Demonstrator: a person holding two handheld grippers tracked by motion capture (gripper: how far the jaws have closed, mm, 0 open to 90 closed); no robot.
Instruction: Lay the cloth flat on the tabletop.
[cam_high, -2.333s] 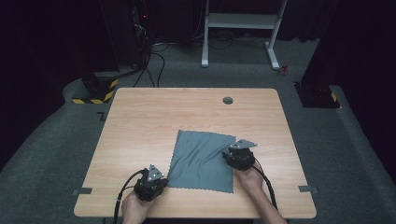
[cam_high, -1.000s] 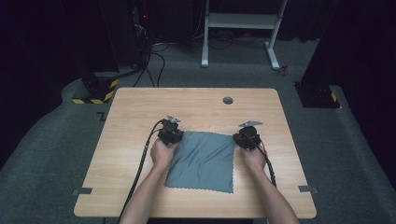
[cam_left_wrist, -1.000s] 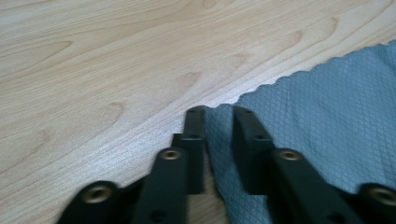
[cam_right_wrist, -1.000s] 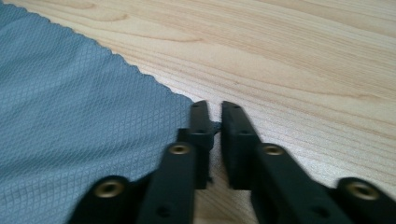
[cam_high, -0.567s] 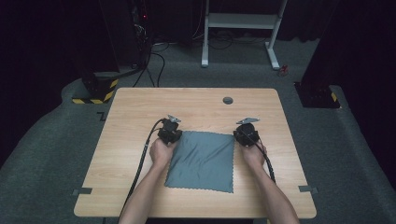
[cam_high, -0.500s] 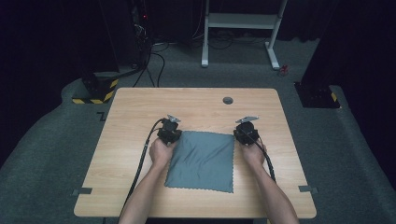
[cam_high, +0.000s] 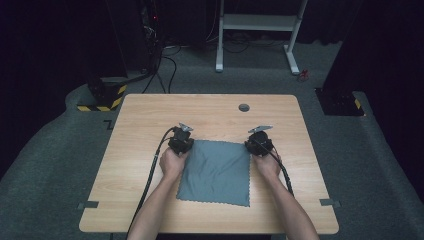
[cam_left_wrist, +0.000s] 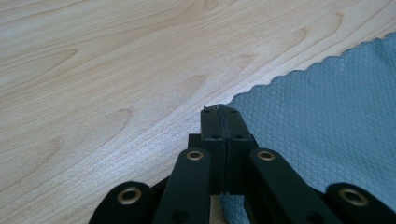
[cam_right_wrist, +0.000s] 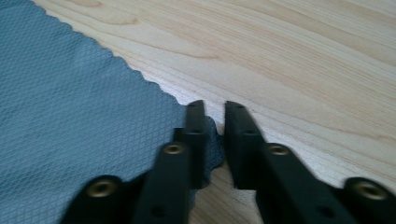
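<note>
On the light wooden table (cam_high: 135, 165) lies a flat, square grey-blue cloth with a diamond weave and scalloped edges (cam_high: 216, 172). At its far left corner the left gripper (cam_high: 180, 145) is clamped on it; at the far right corner the right gripper (cam_high: 258, 145) has just been opening, its jaws slightly apart around the corner.

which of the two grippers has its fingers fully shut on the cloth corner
The left gripper: its fingers meet at the grey cloth corner. The right gripper shows a gap, cloth bunched between.

Left gripper (cam_high: 183, 136) fingers pressed together, right gripper (cam_high: 258, 137) fingers slightly parted
</note>
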